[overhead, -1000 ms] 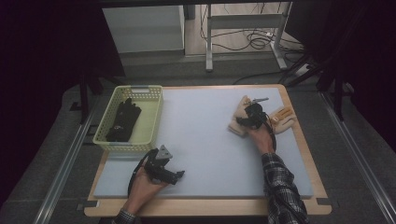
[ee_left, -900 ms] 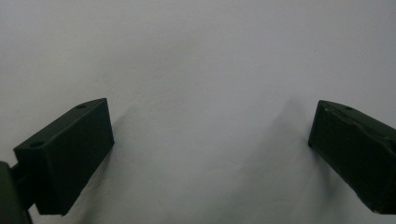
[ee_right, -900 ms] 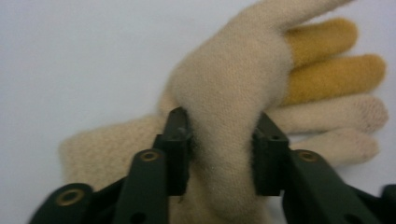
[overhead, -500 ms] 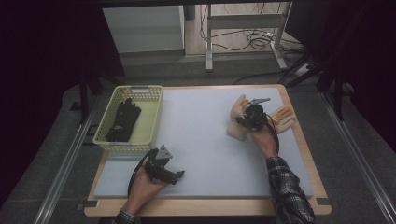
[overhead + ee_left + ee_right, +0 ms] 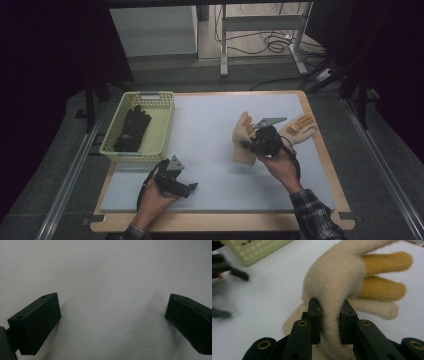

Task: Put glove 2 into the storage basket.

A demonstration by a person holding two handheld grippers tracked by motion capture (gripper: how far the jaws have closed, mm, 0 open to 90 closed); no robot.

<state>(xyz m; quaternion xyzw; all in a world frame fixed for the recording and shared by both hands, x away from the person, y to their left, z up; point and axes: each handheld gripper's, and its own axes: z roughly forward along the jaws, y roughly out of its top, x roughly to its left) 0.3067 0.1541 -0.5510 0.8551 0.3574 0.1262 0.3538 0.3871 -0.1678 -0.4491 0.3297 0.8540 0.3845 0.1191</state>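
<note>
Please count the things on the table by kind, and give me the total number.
Cream gloves: 2, one pinched in the right gripper, one lying beside it.
Black gloves: 1 dark bundle in the basket; I cannot tell if it is a pair.
Baskets: 1, pale yellow-green.
Total: 4.

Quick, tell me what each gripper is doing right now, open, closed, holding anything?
Left gripper: open, jaws wide apart over the bare white mat, holding nothing.
Right gripper: closed on a fold of the cream glove.
</note>
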